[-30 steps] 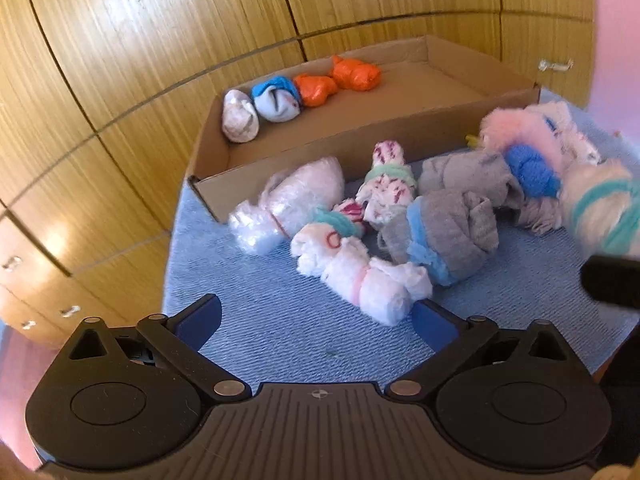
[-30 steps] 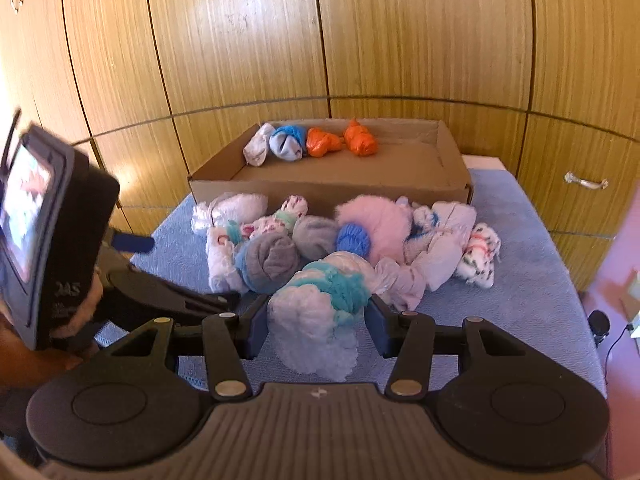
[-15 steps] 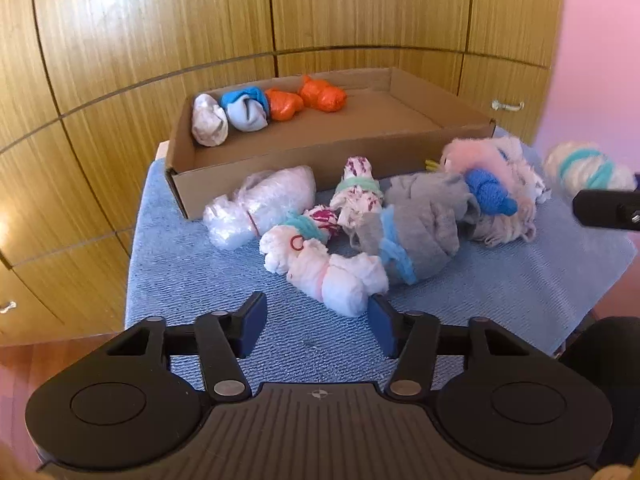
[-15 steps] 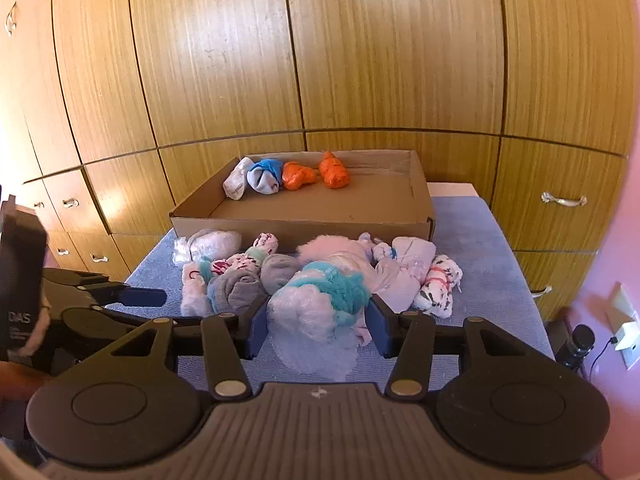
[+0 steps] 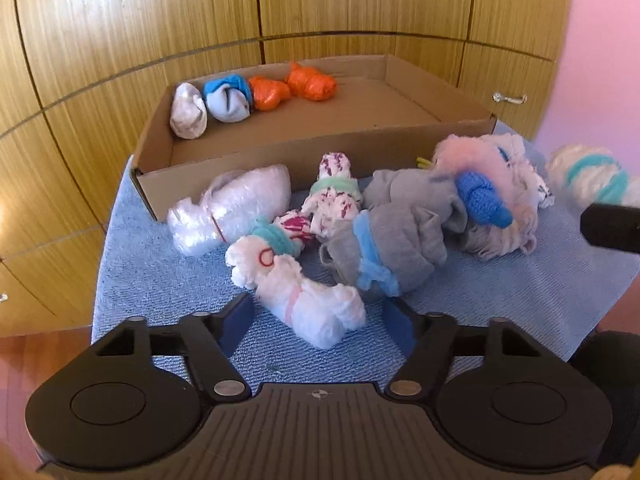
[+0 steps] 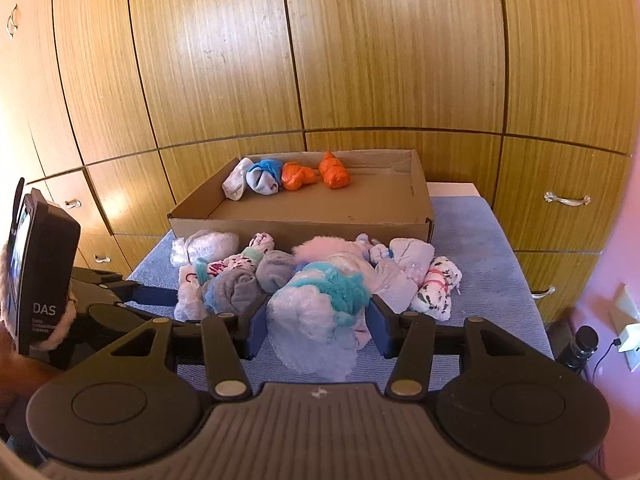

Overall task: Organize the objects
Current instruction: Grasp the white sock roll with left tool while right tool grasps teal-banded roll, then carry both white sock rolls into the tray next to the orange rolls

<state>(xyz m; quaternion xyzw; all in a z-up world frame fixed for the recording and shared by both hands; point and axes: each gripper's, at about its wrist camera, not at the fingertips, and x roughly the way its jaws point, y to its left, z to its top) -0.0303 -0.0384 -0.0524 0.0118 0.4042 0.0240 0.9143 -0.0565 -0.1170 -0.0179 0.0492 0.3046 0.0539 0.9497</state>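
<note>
My right gripper (image 6: pixel 318 322) is shut on a white fluffy sock roll with teal bands (image 6: pixel 316 312) and holds it above the blue mat; the roll also shows in the left wrist view (image 5: pixel 588 178) at far right. My left gripper (image 5: pixel 320 320) is open, its jaws either side of a white sock roll with a pink band (image 5: pixel 298 294) on the mat. A cardboard box (image 5: pixel 280 160) behind the pile holds a white roll (image 5: pixel 187 116), a blue roll (image 5: pixel 228 98) and two orange rolls (image 5: pixel 294 90).
Several more sock rolls lie in a pile on the blue mat (image 5: pixel 160 272): grey rolls (image 5: pixel 396 232), a pink fluffy one (image 5: pixel 476 160), a clear-wrapped one (image 5: pixel 232 204). Wooden cupboard doors stand close behind the box. A wall socket (image 6: pixel 628 320) is at right.
My right gripper has lifted the teal-banded roll up and back from the pile. My left gripper has closed in towards the white roll, jaws narrower than a second ago.
</note>
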